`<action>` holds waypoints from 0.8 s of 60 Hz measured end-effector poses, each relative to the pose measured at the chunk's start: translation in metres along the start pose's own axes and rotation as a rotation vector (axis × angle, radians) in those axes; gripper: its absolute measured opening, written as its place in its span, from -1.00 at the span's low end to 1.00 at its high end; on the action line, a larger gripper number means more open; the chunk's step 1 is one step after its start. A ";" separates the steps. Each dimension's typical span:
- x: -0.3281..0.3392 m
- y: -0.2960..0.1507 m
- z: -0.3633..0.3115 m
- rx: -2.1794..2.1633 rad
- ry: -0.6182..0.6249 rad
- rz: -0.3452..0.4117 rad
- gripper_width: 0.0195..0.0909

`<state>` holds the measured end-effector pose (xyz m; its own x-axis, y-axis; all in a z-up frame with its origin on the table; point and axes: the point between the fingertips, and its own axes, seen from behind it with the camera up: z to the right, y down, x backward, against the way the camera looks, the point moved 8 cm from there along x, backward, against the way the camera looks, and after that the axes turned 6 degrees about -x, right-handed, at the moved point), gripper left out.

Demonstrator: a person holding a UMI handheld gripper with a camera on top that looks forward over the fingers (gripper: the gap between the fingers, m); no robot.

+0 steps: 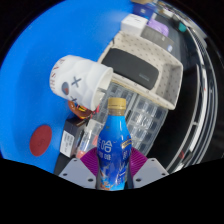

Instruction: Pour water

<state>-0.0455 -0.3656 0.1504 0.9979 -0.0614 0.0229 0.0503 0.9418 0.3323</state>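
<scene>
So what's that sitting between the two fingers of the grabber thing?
In the gripper view, a blue bottle with an orange cap stands upright between the gripper's fingers. A white paper cup lies tilted just beyond it.

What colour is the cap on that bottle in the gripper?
Orange-yellow, on the blue bottle; the gripper view shows it.

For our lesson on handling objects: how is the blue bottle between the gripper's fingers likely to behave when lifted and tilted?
The blue bottle looks tall and narrow, so it is probably apt to tip if nudged. Its glossy label may be slippery against the gripper pads. It appears to be thin plastic, so likely light and slightly squashy.
</scene>
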 end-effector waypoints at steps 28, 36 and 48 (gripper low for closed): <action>0.005 -0.008 0.007 0.082 0.039 0.044 -0.51; 0.009 0.004 0.011 -0.311 -0.036 0.004 -0.51; 0.015 0.010 0.017 -1.128 -0.160 0.033 -0.50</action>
<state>-0.0303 -0.3630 0.1697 0.9866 0.0034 0.1633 0.1145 0.6989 -0.7059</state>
